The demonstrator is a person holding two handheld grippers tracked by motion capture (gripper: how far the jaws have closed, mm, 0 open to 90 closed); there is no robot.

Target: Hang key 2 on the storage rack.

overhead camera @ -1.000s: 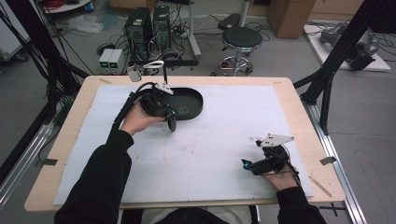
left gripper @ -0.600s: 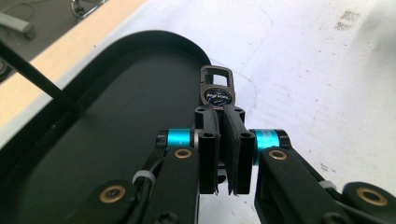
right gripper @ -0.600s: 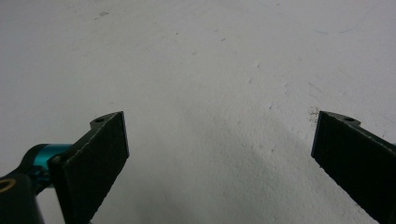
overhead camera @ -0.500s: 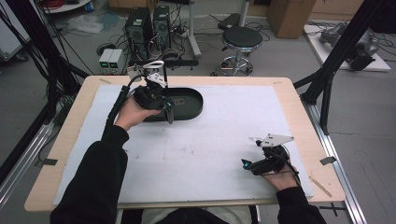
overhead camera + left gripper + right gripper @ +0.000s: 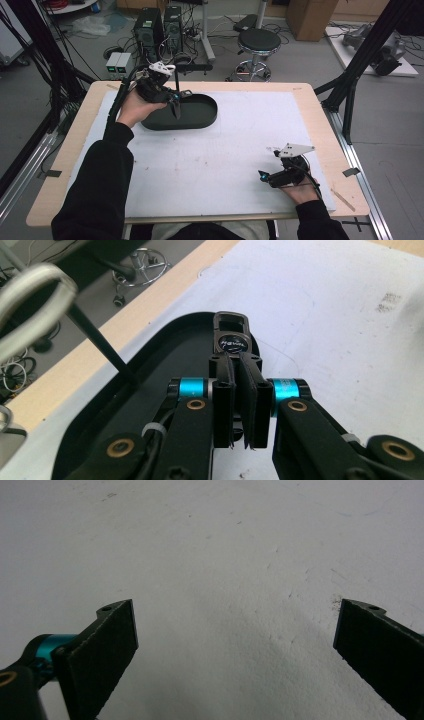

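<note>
1. Grey floor across the top of the frame — tangled cables at upper left.
2. Round black stool (image 5: 257,41) top centre.
3. Two computer towers (image 5: 159,25) upper left.
4. Cardboard box (image 5: 309,14) upper right.
5. Wooden table (image 5: 325,131) centre — white mat (image 5: 210,165) on it.

Key fob (image 5: 231,337) lower part hidden between left gripper (image 5: 239,405) pads. Tray (image 5: 150,370) cut by bottom edge. Fob label too small to read.

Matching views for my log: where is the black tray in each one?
High view: tray at the table's far left, under the left gripper.
Left gripper view: tray lower left, beneath the jaws shut on a fob.
Right gripper view: faces the mat.
Shared landmark: the white mat.
</note>
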